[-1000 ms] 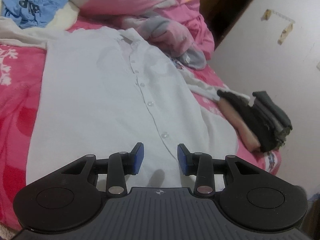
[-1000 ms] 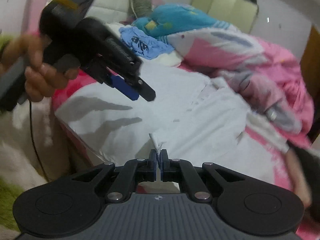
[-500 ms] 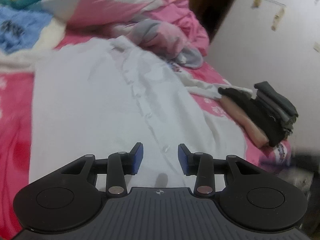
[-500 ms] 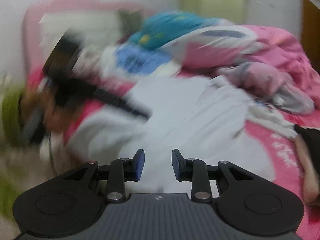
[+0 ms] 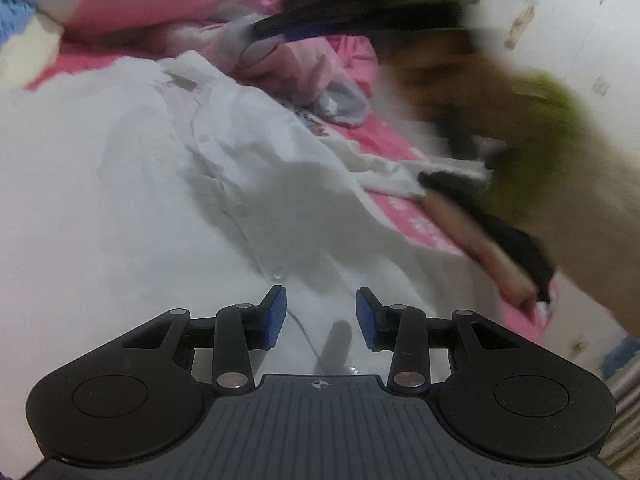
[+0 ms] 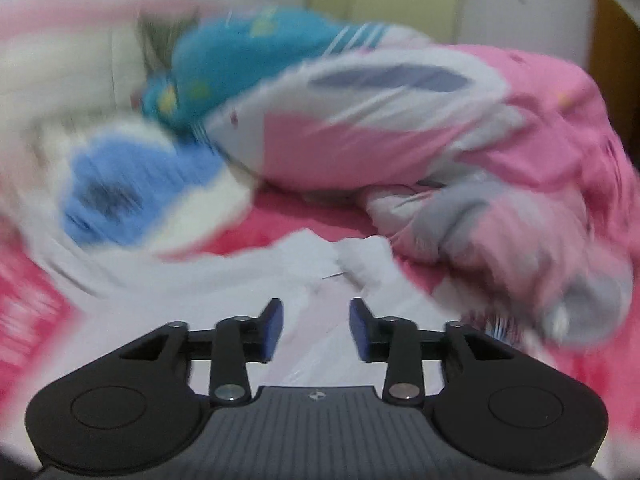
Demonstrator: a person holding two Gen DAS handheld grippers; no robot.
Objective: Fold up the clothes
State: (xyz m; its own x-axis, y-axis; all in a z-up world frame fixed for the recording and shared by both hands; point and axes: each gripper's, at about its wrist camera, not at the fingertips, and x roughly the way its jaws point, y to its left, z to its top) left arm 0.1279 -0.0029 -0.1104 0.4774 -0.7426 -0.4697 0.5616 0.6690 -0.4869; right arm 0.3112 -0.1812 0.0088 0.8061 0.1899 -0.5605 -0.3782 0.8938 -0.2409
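A white button-up shirt (image 5: 132, 184) lies spread on the pink bed, its button placket running toward my left gripper (image 5: 322, 314). That gripper hovers open just over the shirt's lower part, nothing between its blue pads. In the right wrist view the same shirt (image 6: 256, 280) shows with its collar (image 6: 356, 256) just beyond my right gripper (image 6: 316, 330), which is open and empty above the cloth. The other gripper passes as a dark blur (image 5: 352, 20) across the top of the left wrist view, with a green sleeve (image 5: 556, 128) behind it.
A stack of folded dark clothes (image 5: 500, 232) sits at the bed's right edge. A crumpled pink and grey garment (image 6: 520, 240) lies beyond the collar. A pink quilt (image 6: 400, 120), a blue garment (image 6: 132, 196) and a teal pillow (image 6: 248, 52) fill the head of the bed.
My right gripper has let go of the shirt's hem, opened, and swung up the bed to the collar. My left gripper has dropped closer to the shirt and stays open.
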